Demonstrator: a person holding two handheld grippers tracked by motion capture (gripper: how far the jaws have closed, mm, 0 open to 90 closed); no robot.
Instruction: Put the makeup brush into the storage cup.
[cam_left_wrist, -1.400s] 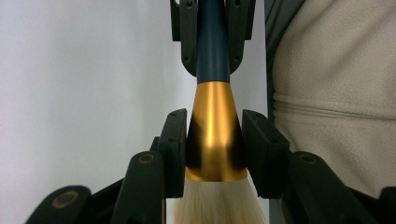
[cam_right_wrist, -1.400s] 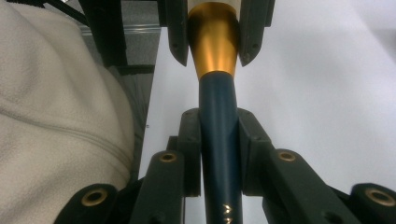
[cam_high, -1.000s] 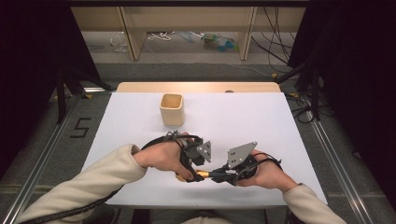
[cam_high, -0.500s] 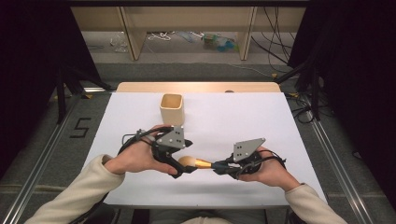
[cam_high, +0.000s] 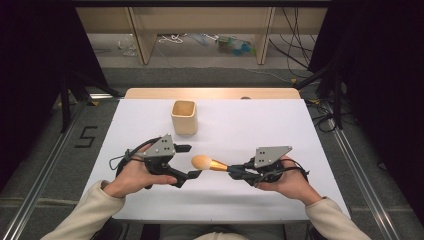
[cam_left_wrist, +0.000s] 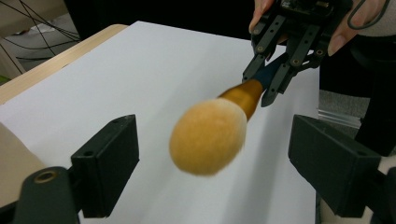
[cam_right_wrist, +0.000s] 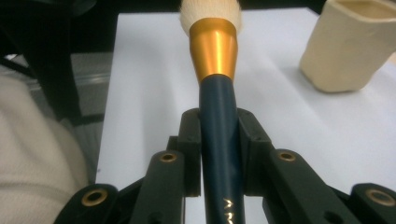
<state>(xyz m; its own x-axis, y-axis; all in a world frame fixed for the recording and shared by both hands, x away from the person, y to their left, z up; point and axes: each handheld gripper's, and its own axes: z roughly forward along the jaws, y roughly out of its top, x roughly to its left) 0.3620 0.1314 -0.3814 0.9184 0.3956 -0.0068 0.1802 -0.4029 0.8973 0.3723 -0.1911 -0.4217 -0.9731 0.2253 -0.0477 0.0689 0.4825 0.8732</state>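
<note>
Left hand-held gripper (cam_high: 192, 161) — newly off brush (cam_high: 210, 163)

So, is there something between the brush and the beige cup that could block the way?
Nothing visible does. The right gripper holds the brush by its dark handle, and the white table between the brush head and the cup is bare. The left gripper, jaws just opened around the head without touching, sits beside that path, not across it.

**Gold and Navy Brush Over a White Table**

A makeup brush (cam_right_wrist: 218, 116) shows tan bristles, a gold ferrule and a dark navy handle. Both grippers are black with grey plates. A cream cup (cam_high: 184, 117) stands near the white table's (cam_high: 300, 125) far edge.
</note>
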